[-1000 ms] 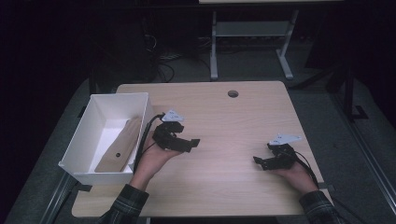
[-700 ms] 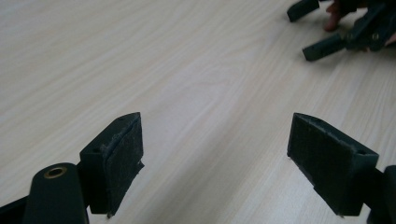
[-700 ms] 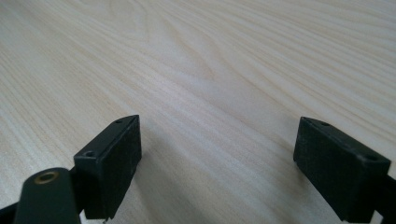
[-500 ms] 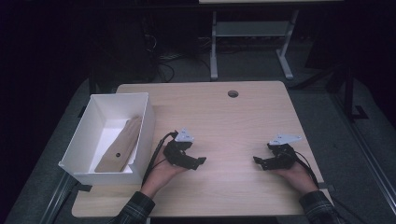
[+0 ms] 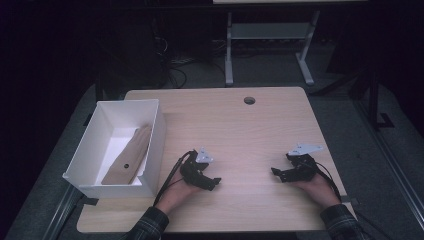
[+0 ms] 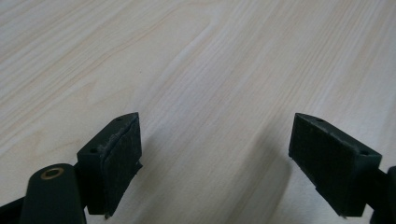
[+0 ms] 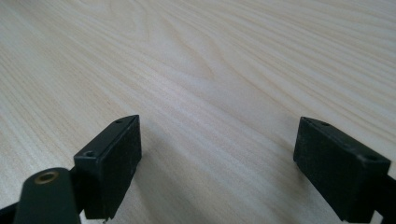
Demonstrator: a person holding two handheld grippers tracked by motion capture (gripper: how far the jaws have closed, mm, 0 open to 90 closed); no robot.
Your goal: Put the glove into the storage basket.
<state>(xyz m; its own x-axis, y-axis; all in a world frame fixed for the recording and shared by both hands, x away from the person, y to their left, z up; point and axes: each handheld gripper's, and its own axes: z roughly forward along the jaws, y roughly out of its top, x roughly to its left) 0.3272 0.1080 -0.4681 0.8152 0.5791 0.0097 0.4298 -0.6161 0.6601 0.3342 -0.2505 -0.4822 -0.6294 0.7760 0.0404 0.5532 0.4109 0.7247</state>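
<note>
A tan wooden board with a small dark hole (image 5: pixel 129 157) lies slanted inside a white open box (image 5: pixel 92 145) at the table's left. My left gripper (image 5: pixel 214 182) rests low on the table just right of the box's front corner, jaws wide apart with nothing between them. In the left gripper view the left gripper (image 6: pixel 215 158) has bare wood grain between its black pads (image 6: pixel 122 154). My right gripper (image 5: pixel 276 173) sits near the front right of the table, also open and empty. The right gripper view has the right gripper (image 7: pixel 217 161) spread over bare wood.
The light wooden table (image 5: pixel 235 125) has a round cable hole (image 5: pixel 249 100) near its far edge. A metal desk frame (image 5: pixel 270 45) stands behind the table on a dark floor. Cables trail from both grippers toward the front edge.
My left gripper has moved back from beside the box toward the front of the table and to the right. The right gripper has stayed put.
</note>
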